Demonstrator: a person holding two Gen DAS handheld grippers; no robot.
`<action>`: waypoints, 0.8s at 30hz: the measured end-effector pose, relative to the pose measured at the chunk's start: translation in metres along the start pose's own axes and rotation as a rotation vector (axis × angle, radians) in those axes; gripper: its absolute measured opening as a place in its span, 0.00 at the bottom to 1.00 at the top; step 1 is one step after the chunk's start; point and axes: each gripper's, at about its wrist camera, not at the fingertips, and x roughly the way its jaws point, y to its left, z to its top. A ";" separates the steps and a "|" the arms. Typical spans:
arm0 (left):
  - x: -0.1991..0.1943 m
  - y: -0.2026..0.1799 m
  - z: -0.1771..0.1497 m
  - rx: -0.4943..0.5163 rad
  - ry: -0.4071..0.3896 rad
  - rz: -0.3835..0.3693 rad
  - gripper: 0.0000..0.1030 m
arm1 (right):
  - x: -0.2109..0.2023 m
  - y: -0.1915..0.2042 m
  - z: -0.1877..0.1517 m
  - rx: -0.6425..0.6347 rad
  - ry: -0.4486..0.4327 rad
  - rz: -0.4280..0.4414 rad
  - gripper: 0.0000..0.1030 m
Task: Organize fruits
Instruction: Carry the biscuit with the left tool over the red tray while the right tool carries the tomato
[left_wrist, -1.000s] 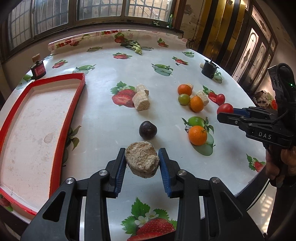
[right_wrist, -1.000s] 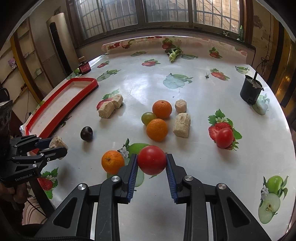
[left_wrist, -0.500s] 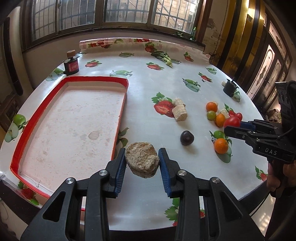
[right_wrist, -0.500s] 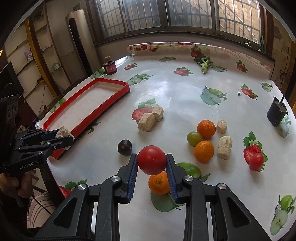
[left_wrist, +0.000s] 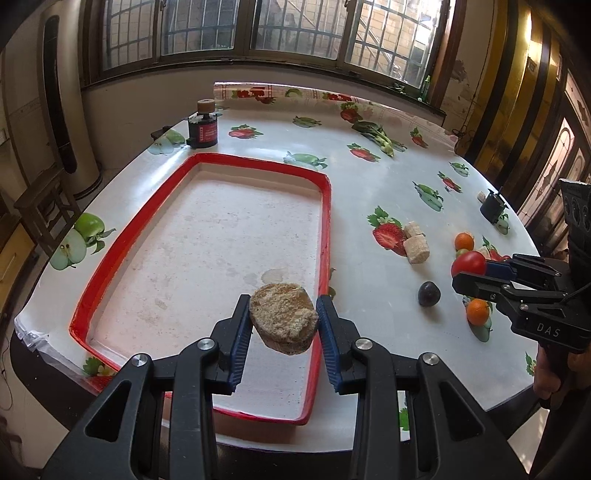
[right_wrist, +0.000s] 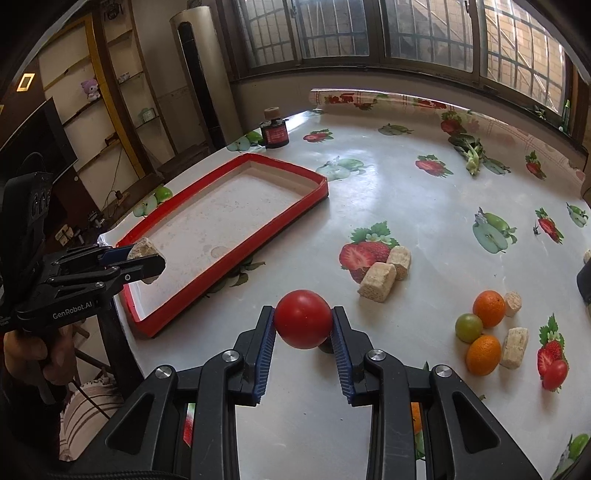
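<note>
Clamping a rough tan lump (left_wrist: 283, 318), the left gripper (left_wrist: 283, 325) is seen low in the centre of the left wrist view, its blue pads pressed against both sides of the lump. The lump is held above the near right corner of the red-rimmed tray (left_wrist: 326, 206). A red tomato (right_wrist: 303, 319) is gripped between the pads of the right gripper (right_wrist: 303, 330), low in the centre of the right wrist view, above the fruit-print tablecloth (right_wrist: 388, 192). Two oranges (right_wrist: 488, 308), a green fruit (right_wrist: 468, 327) and tan blocks (right_wrist: 377, 286) are shown at the right of that frame, on the cloth. A dark plum (left_wrist: 429, 294) is shown right of the tray in the left wrist view.
</note>
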 end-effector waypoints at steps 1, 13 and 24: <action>0.000 0.004 0.000 -0.007 -0.001 0.006 0.31 | 0.002 0.004 0.002 -0.008 0.001 0.007 0.30; 0.000 0.048 0.004 -0.087 -0.001 0.070 0.31 | 0.039 0.043 0.037 -0.077 0.022 0.089 0.30; 0.018 0.075 0.013 -0.134 0.029 0.109 0.31 | 0.094 0.068 0.085 -0.100 0.058 0.152 0.30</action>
